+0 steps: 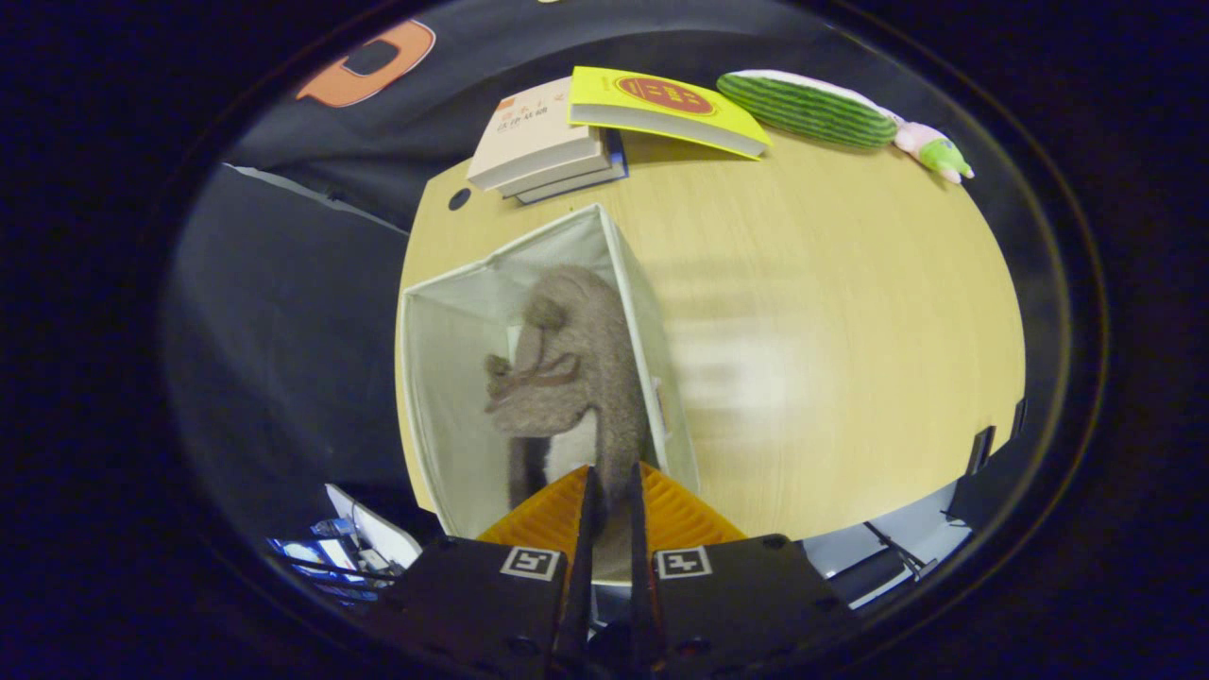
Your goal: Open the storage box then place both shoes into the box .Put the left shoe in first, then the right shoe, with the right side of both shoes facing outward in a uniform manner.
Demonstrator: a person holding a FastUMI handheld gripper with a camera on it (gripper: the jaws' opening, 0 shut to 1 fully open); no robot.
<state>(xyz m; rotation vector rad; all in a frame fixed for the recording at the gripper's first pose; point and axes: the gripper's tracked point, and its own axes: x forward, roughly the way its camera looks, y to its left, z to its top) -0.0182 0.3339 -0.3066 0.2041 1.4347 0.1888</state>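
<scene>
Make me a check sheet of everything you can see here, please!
Surface: wooden table, mostly bare beyond the box.
Job's things: open box near the table's edge; furry shoe hanging inside it, heel between the fingers.
Clutter: stack of books, yellow book, striped plush toy, all at the table's far side.
Gripper: shut on the shoe's heel, over the box.
Cables: nothing seen.
Surroundings: dark cloth wall beside the table.

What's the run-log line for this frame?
phase: shoe into box | claw: shut on fuzzy grey slipper | slipper: over open white storage box | box: on wooden table
</scene>
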